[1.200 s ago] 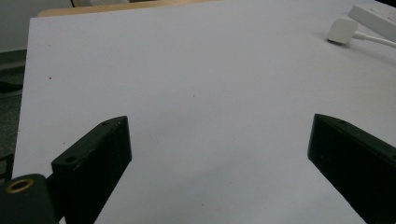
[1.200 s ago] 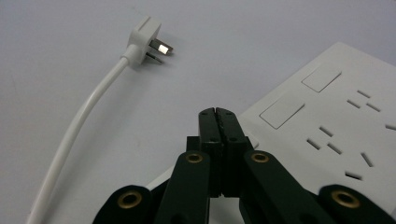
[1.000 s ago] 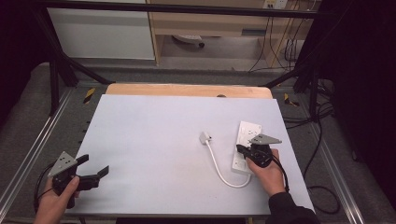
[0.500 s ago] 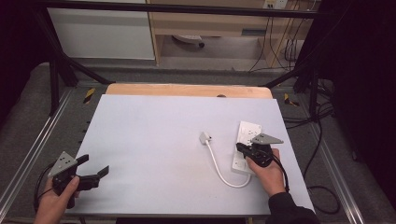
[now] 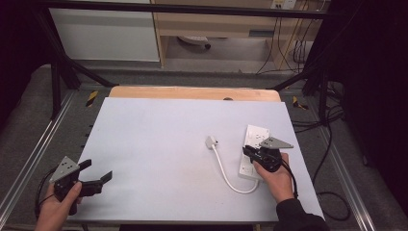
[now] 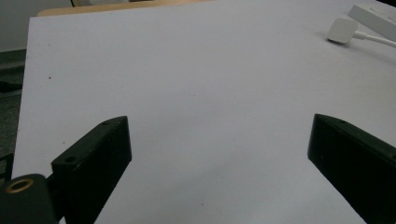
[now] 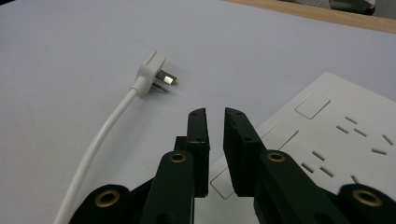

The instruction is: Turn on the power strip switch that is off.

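Observation:
A white power strip (image 5: 254,134) lies flat at the right side of the white table (image 5: 159,130). Its white cable (image 5: 227,175) loops off to a loose plug (image 5: 210,142) lying on its side. My right gripper (image 5: 248,152) rests over the strip's left edge, its jaws nearly together with nothing between them. In the right gripper view the gripper (image 7: 215,115) points past the strip (image 7: 336,135) toward the plug (image 7: 152,70), with the cable (image 7: 100,137) to its left. My left gripper (image 5: 97,170) hovers open at the front left corner, far from the plug (image 6: 343,30); in its own view the gripper (image 6: 217,128) holds nothing.
A wooden strip (image 5: 192,93) borders the table's far edge. Metal rails (image 5: 29,163) run along both sides, and dark cables (image 5: 332,125) trail on the floor to the right. Bare tabletop (image 6: 187,70) lies between the two grippers.

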Tool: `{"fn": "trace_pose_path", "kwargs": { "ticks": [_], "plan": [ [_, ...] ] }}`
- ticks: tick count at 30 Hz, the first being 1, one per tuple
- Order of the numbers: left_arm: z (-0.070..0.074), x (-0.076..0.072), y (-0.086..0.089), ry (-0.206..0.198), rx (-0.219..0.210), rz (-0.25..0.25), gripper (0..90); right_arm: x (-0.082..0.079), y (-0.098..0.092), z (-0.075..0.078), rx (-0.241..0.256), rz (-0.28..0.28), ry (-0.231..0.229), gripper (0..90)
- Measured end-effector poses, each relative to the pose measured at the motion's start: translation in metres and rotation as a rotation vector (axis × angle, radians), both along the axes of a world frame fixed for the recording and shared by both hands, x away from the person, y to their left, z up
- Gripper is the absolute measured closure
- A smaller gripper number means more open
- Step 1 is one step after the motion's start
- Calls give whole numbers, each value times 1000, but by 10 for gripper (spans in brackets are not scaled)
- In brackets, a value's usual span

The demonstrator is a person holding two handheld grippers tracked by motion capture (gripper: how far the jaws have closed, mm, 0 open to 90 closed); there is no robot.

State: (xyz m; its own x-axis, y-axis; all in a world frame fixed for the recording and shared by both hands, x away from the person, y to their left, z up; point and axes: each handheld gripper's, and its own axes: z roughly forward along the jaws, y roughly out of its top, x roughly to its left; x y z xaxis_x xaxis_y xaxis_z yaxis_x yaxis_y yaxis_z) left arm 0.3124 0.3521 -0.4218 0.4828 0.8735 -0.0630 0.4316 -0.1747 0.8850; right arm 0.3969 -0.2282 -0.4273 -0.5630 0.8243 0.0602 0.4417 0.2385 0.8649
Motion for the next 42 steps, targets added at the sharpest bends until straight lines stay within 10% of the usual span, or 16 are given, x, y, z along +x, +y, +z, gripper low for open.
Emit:
{"fn": "trace_pose_path", "kwargs": {
  "ticks": [27,42],
  "plan": [
    [0,0,0,1,-1,2,62,-5,-2,13,36,-43,-60,610],
    [0,0,1,1,-2,3,62,-6,-6,21,76,-114,-95,282]
  ]
}}
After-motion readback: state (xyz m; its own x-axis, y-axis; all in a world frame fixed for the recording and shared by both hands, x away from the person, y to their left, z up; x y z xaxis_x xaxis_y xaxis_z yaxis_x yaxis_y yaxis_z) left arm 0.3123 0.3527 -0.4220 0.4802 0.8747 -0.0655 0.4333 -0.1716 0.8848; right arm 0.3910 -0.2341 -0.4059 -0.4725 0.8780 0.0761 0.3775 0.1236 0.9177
